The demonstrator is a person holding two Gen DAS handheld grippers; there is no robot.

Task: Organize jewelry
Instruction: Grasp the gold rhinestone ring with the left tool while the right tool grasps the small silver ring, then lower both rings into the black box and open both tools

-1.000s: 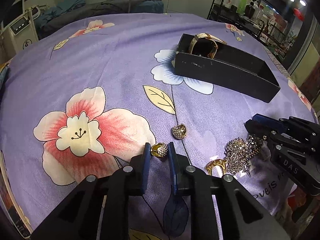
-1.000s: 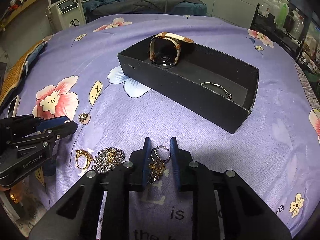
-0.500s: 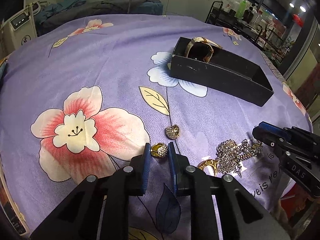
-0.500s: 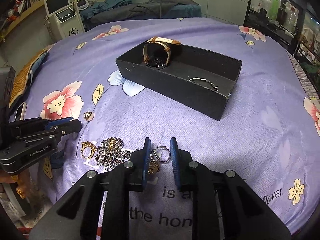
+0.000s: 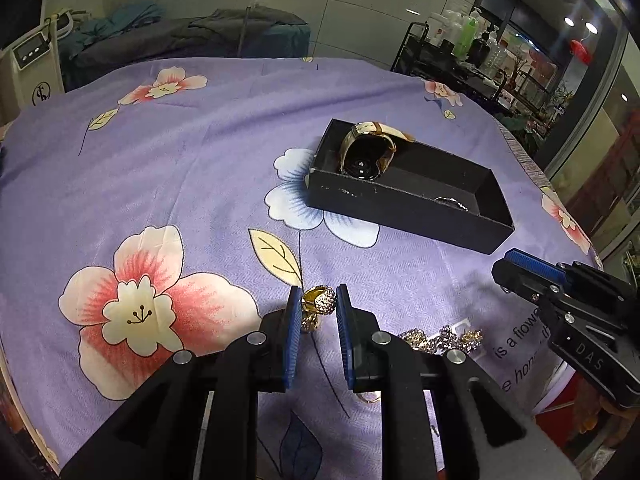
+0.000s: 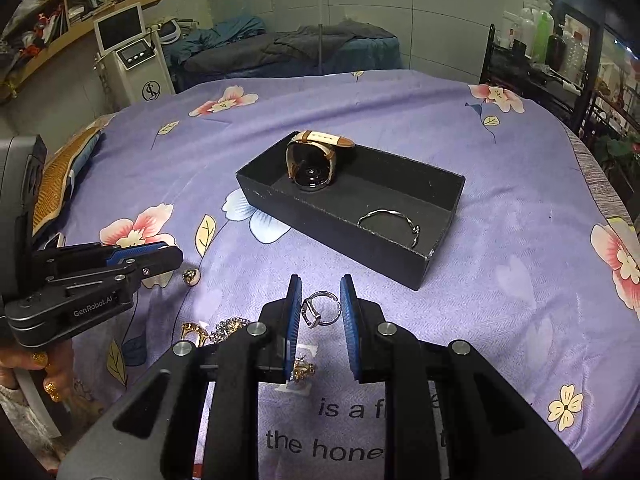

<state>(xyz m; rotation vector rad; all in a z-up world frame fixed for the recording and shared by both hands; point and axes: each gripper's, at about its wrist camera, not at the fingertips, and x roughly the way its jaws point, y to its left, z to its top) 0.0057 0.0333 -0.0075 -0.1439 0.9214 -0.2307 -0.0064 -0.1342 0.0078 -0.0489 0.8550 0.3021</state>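
My left gripper [image 5: 318, 300] is shut on a gold ring with a sparkly top [image 5: 319, 300] and holds it above the purple floral cloth. My right gripper [image 6: 318, 312] is shut on a thin silver ring [image 6: 321, 312], lifted over the cloth. A black open box [image 6: 332, 222] lies ahead, holding a tan-strapped watch [image 6: 314, 162] and a silver bangle [image 6: 390, 222]. A silver chain pile [image 5: 442, 338], a gold ring [image 6: 194, 330], a small earring card [image 6: 300, 370] and another sparkly ring [image 6: 191, 277] lie on the cloth.
The left gripper [image 6: 100, 276] shows at the left of the right wrist view. A wire rack with bottles [image 6: 536, 60] stands at the back right, a white machine with a screen [image 6: 128, 52] at the back left. The cloth's edge is near.
Both grippers have risen and pulled back from the cloth, each carrying its ring. The box now looks farther and I see more into it.
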